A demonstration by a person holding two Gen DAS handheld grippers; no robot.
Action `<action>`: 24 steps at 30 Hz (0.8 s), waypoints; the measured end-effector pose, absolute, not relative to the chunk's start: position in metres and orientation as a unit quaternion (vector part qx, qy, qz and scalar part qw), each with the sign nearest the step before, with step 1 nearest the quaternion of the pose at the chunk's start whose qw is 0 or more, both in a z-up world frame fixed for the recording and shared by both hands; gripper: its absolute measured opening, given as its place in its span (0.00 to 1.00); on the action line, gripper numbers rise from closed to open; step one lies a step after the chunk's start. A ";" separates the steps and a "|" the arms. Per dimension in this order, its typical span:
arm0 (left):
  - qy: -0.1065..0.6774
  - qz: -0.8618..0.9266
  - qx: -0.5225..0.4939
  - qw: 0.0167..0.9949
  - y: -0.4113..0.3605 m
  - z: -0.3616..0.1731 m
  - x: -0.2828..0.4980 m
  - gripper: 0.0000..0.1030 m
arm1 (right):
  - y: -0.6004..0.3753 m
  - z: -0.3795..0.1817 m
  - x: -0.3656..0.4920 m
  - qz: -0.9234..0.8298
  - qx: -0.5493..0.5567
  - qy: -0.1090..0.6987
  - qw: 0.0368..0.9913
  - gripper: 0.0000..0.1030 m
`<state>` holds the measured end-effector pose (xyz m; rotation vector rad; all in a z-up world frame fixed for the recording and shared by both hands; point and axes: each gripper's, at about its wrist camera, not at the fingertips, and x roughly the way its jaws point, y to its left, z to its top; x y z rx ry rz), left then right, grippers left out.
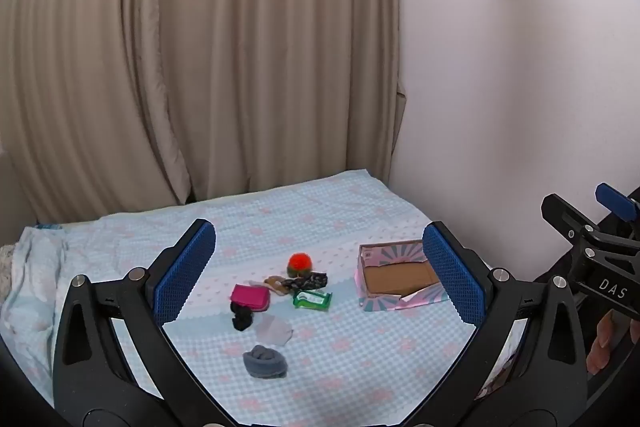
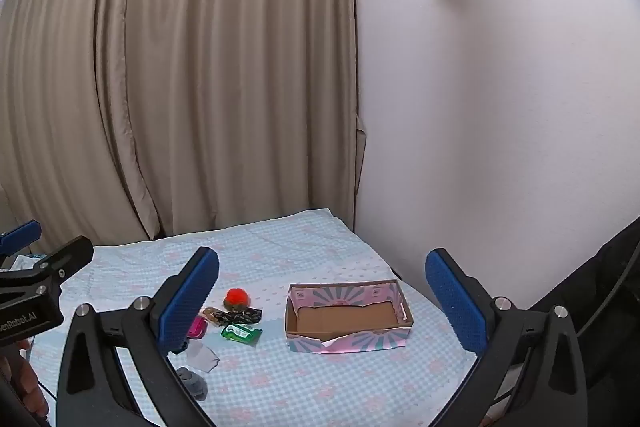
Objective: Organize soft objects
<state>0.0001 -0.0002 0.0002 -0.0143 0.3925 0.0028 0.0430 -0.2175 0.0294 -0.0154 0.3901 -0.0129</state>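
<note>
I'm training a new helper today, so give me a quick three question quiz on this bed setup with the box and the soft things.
1. True or false: the cardboard box already holds some items.
2. Which lies nearest the camera in the left wrist view: A) red pompom, B) grey rolled sock, C) green packet?
3. Fill in: both the left tool and right tool are ____.

Key: 1 false, it is empty; 2 B; 3 open.
</note>
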 end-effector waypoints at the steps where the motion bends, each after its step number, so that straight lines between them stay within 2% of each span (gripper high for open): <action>1: 0.195 0.001 -0.007 0.981 0.000 0.000 0.000 1.00 | -0.216 0.030 0.044 -0.006 -0.008 0.194 0.981 1.00; 24: 0.198 0.002 -0.004 0.980 -0.006 -0.006 0.003 1.00 | -0.222 0.018 0.043 0.001 -0.007 0.189 0.982 1.00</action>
